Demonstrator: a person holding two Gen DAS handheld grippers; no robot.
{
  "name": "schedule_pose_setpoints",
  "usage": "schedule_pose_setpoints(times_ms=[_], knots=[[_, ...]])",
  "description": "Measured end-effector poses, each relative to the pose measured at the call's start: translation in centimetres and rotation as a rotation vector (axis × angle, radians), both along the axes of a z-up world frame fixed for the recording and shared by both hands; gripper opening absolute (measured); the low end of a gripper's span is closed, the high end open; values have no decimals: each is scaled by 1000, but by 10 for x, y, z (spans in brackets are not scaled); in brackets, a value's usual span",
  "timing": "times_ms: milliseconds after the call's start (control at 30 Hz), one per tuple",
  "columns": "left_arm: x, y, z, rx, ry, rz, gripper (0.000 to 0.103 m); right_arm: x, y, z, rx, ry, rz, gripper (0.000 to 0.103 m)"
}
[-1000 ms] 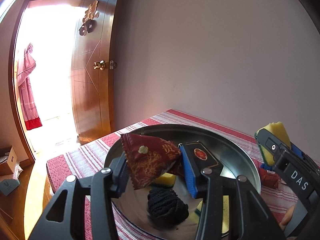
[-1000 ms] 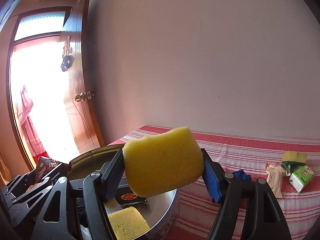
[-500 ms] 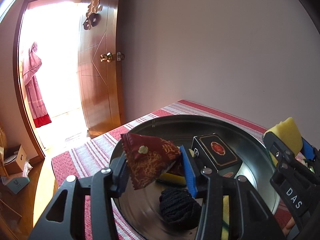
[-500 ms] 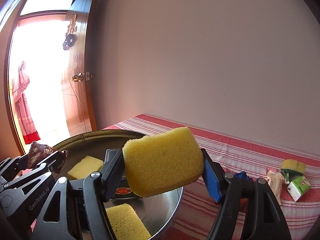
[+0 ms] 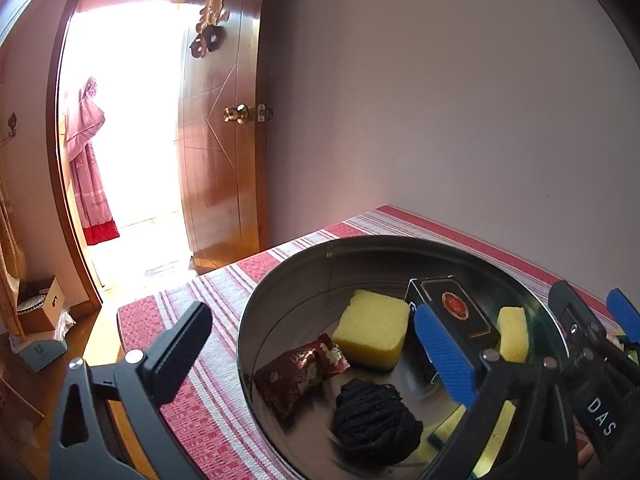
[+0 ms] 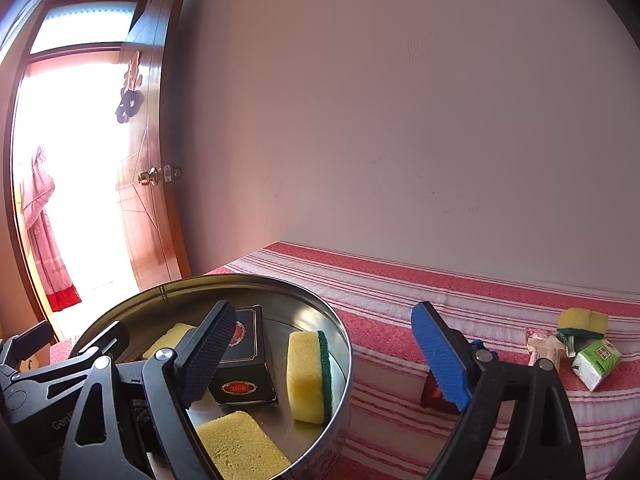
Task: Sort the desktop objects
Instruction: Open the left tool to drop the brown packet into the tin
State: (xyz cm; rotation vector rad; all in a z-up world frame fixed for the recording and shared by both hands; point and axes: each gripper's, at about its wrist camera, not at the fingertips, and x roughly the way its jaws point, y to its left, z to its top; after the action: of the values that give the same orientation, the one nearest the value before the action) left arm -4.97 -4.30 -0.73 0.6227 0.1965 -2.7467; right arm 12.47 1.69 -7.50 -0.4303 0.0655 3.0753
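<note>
Striped tablecloth [image 6: 400, 296]; tin [image 5: 280, 280] holds sponges [image 5: 372, 334].

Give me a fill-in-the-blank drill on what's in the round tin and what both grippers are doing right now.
1. Both the left gripper and the right gripper are ____.
2. The red snack packet lies inside the round metal ____.
3. The sponge with the green scrub layer stands on ____ against the tin's wall.
4. The ball of yarn is ____ in colour.

Missing words: open; tin; edge; black

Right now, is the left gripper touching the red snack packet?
Apart. Left wrist view: left gripper open, red snack packet lying in the metal basin, clear of both fingers.
</note>
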Motion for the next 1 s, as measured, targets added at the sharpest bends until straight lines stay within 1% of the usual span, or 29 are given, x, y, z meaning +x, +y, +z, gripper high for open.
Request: schedule_pose_setpoints(times_ms=[167, 333, 400, 433, 567, 733, 833, 1000], knots=[[4, 0, 0, 0, -1, 0, 102, 7, 6, 4, -18, 20, -47, 92], [7, 4, 1, 5, 17, -12, 102, 19, 11, 8, 1, 106, -129, 92], [9, 7, 1, 9, 32, -17, 102, 20, 12, 9, 9, 116, -143, 94], [10, 9, 1, 6, 38, -15, 102, 21, 13, 8, 11, 115, -149, 96], [11, 14, -2, -16, 64, -7, 102, 20, 14, 6, 26, 104, -166, 96], [18, 13, -2, -25, 118, 45, 102, 15, 23, 3, 11, 34, -177, 96], [19, 10, -2, -13, 118, 55, 102, 20, 33, 3, 4, 23, -185, 96], [20, 14, -2, -13, 128, 60, 102, 31, 53, 2, 32, 4, -205, 96]])
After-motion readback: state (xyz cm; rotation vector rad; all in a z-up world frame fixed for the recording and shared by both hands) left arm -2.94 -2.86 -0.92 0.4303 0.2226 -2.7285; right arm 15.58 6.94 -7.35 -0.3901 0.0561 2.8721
